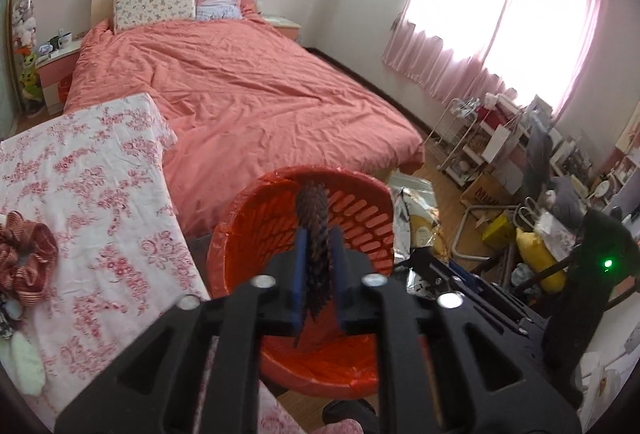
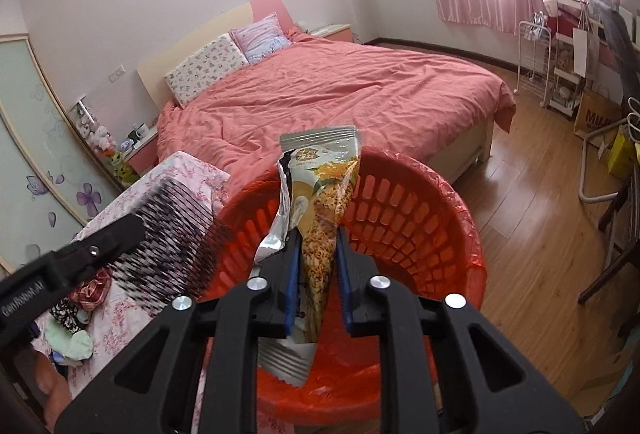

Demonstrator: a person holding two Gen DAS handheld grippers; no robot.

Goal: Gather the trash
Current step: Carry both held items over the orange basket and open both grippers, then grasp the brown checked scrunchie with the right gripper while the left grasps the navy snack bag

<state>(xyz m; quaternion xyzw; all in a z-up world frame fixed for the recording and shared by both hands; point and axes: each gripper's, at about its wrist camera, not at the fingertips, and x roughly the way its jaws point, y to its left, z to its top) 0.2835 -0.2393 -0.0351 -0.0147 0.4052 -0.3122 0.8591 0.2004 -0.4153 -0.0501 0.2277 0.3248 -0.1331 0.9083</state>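
So both grippers hang over the red bin (image 2: 420,218), left gripper (image 1: 316,266) loosely around the comb (image 1: 314,234), right gripper (image 2: 316,266) around the snack wrapper (image 2: 320,194); next, spread wider to drop.

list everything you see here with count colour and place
basket: one, red, below both grippers
comb: one, dark, between jaws of the left gripper
snack wrapper: one, silver and yellow, between jaws of the right gripper
bed: one, coral cover, behind the basket
pillows: two, floral and pale, at the bed's head
cloth: one, white with pink flowers, left of the basket
scrunchie: one, red, on the cloth
curtains: one set, pink, far right
grippers: two, black with blue pads, over the basket
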